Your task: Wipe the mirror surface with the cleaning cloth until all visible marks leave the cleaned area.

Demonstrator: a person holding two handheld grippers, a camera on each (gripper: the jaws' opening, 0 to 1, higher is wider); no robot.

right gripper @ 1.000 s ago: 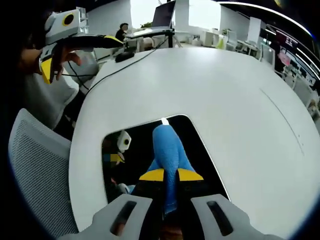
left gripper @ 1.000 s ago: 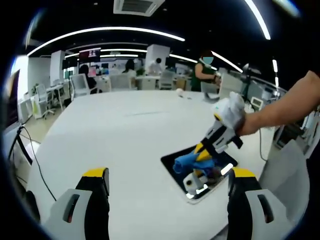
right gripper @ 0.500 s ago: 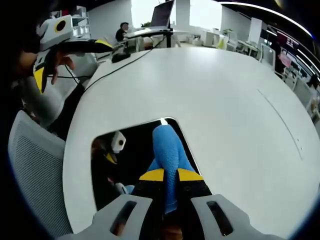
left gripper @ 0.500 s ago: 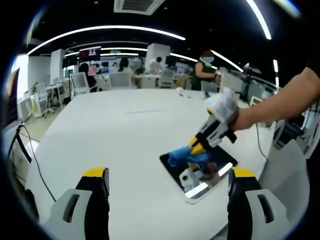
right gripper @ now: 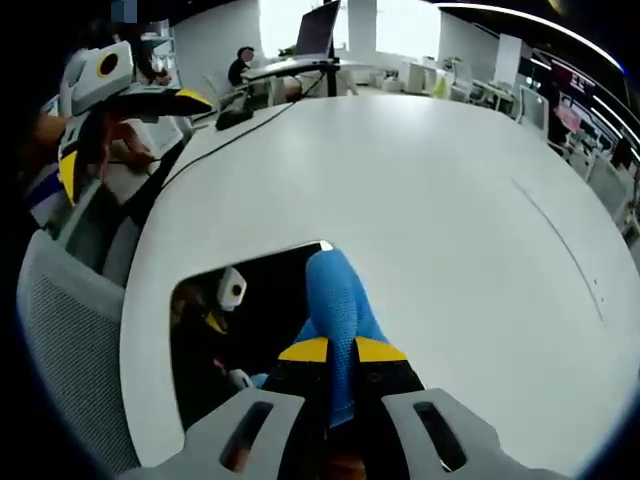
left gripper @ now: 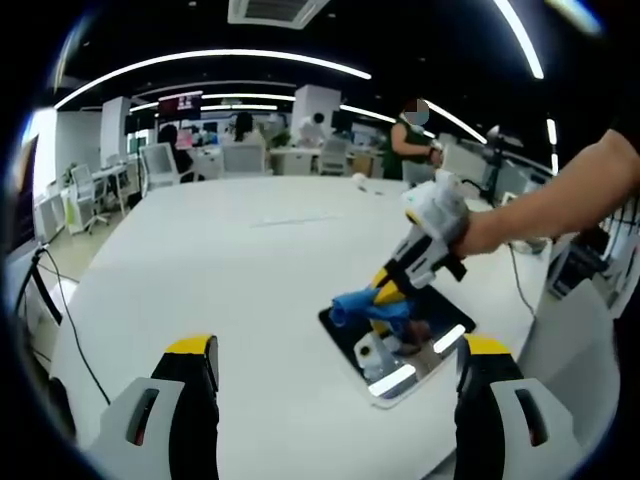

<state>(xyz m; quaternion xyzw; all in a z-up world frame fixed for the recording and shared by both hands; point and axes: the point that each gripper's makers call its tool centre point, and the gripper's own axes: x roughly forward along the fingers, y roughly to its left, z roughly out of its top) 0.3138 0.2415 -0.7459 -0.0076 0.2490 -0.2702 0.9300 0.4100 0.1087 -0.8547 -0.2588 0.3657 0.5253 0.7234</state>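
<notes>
Wiping is under way: a bunched blue cleaning cloth [right gripper: 337, 300] is clamped in the right gripper [right gripper: 341, 350] and pressed onto the flat rectangular mirror [left gripper: 400, 345] on the white table [left gripper: 240, 260]. The left gripper [left gripper: 335, 352] is held spread open, empty. Further strokes across the glass are judged needed.

You see bright ceiling strip lights [left gripper: 210, 62], glare on the mirror [left gripper: 395, 379], soft focus, and strong bending at the edges.
</notes>
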